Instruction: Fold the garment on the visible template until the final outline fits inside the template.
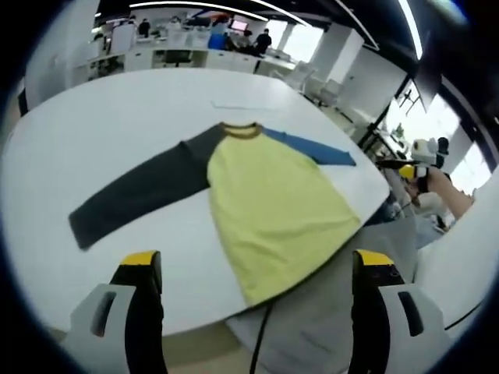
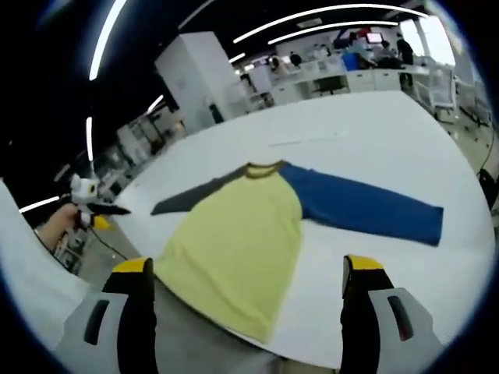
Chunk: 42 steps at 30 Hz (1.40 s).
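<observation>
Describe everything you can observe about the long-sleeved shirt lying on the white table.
The shirt looks like soft knit fabric: yellow body, brownish collar, one dark grey sleeve and one blue sleeve. It lies flat and unfolded on the white table, both sleeves spread outward, collar away from the cameras. Its hem reaches the table's near edge. Both grippers hang open, clear of it.

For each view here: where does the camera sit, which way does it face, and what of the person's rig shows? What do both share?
Left gripper view: rides the open left gripper, facing the yellow-bodied long-sleeved shirt on the white table; the right gripper shows at right.
Right gripper view: rides the open right gripper, facing the same shirt from its blue-sleeve side; the left gripper shows at left.
Shared: shirt, table.
</observation>
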Tool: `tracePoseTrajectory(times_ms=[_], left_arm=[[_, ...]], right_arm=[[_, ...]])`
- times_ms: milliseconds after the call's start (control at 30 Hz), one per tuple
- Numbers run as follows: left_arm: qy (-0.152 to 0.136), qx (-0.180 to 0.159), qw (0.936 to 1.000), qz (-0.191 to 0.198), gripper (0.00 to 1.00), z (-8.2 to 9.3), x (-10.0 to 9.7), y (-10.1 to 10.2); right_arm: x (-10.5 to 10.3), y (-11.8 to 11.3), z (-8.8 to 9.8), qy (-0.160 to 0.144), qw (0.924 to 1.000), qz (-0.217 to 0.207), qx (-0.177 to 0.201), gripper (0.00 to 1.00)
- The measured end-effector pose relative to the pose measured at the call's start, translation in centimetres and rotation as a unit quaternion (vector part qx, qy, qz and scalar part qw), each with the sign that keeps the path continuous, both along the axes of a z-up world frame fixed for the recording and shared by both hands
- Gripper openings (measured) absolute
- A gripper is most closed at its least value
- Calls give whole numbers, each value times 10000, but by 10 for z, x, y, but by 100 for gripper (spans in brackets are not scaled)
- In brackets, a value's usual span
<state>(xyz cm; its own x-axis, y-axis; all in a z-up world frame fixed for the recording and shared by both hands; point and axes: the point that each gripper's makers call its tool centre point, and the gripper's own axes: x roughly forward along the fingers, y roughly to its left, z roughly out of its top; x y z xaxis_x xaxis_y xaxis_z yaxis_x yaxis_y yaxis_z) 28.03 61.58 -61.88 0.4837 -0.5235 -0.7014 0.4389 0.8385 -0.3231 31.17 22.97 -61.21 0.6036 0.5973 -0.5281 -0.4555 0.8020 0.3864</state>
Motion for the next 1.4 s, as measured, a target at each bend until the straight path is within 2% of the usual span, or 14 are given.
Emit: tracePoseTrajectory(times_ms=[200, 367, 733, 1400], left_arm=[[100, 125, 9999, -49, 98, -8, 6, 0], [150, 34, 9999, -28, 98, -11, 11, -4], [337, 58, 9994, -69, 98, -21, 21, -5], [573, 128, 9981, -209, 98, -30, 31, -9]], right_arm=[[10, -1, -9, 100, 9999, 60, -30, 100], [16, -1, -16, 191, 9998, 83, -21, 100], [25, -3, -28, 316, 9995, 33, 1, 100], [54, -30, -45, 379, 9990, -227, -68, 97]])
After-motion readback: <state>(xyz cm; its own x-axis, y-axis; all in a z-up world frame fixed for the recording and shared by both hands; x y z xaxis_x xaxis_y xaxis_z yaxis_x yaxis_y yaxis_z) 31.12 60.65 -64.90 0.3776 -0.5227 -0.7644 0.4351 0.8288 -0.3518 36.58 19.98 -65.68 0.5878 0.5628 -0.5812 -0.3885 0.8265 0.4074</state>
